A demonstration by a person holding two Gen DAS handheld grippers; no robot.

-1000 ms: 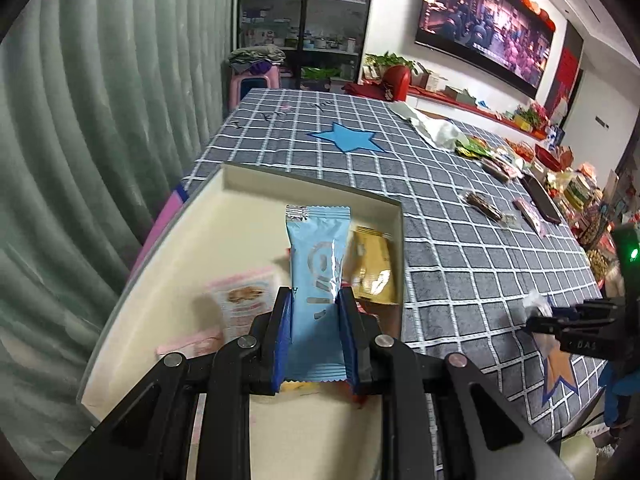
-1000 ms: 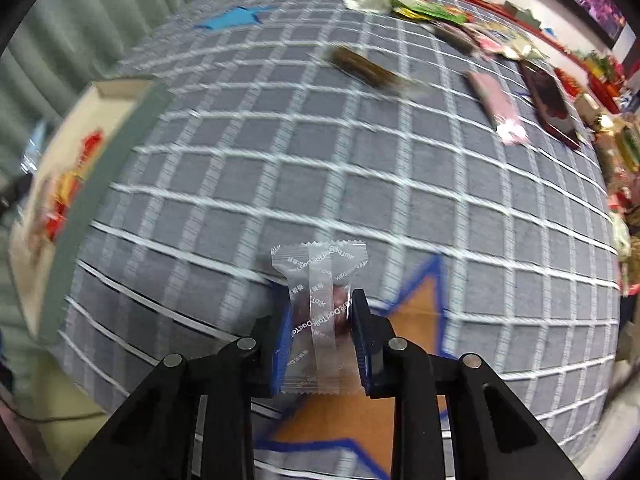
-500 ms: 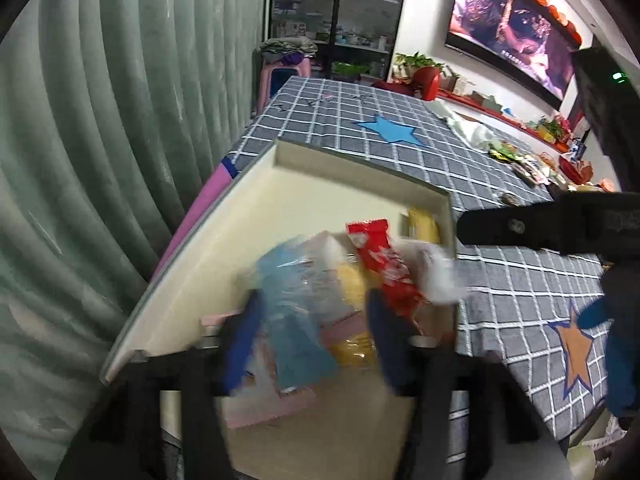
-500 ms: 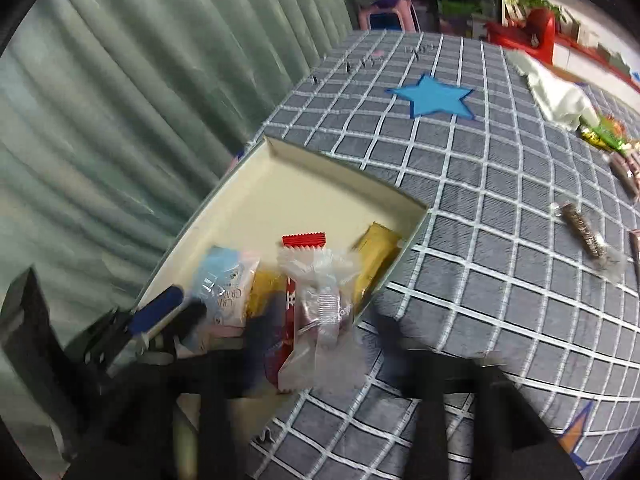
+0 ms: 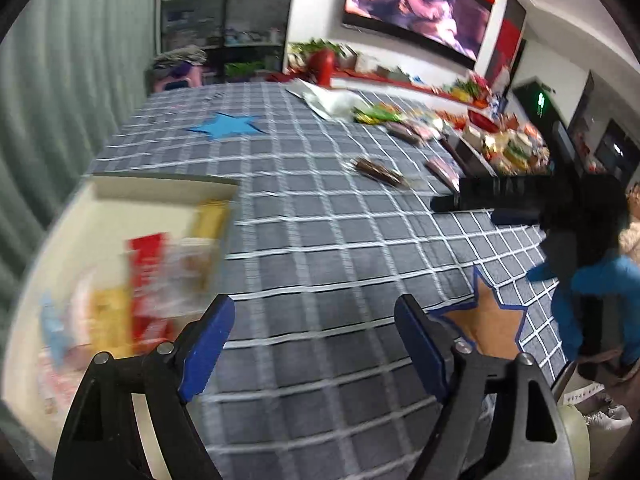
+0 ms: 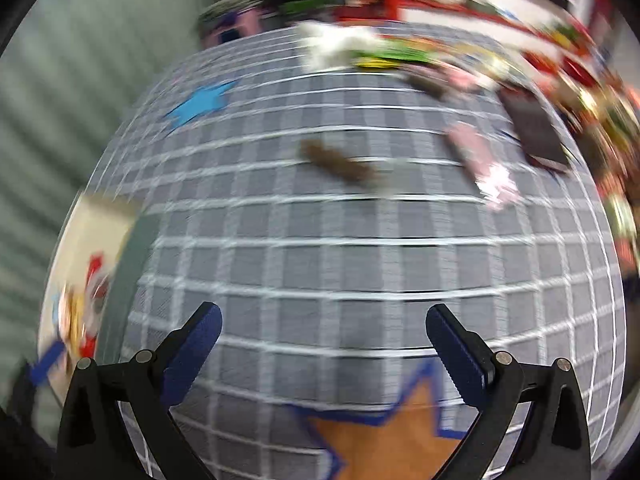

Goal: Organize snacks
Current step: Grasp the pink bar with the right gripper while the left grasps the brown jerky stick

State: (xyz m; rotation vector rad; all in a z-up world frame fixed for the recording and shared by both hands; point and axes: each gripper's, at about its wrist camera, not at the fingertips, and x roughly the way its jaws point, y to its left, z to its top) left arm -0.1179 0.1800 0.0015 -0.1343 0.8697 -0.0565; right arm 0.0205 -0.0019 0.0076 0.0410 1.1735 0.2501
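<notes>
My left gripper (image 5: 316, 340) is open and empty above the grey checked tablecloth (image 5: 320, 248), just right of the cream box (image 5: 104, 204). The box holds several blurred snack packets, among them a red one (image 5: 146, 280) and a yellow one (image 5: 210, 218). My right gripper (image 6: 322, 344) is open and empty over the cloth; it also shows in the left wrist view (image 5: 496, 196) at the right. A brown snack bar (image 5: 378, 172) (image 6: 340, 164) and a pink packet (image 6: 476, 160) lie loose further out. The box (image 6: 80, 260) sits at the far left of the right wrist view.
A dark phone-like slab (image 6: 534, 132) lies at the right. More snacks (image 5: 400, 120) and white paper (image 5: 332, 100) are piled at the far end. Blue star (image 5: 224, 126) and orange star (image 5: 486, 324) patches mark the cloth. A green curtain (image 5: 60, 100) hangs on the left.
Both grippers let go of their packets into the box, opened, and swung right, away from the box and over the tablecloth. Both views are motion-blurred.
</notes>
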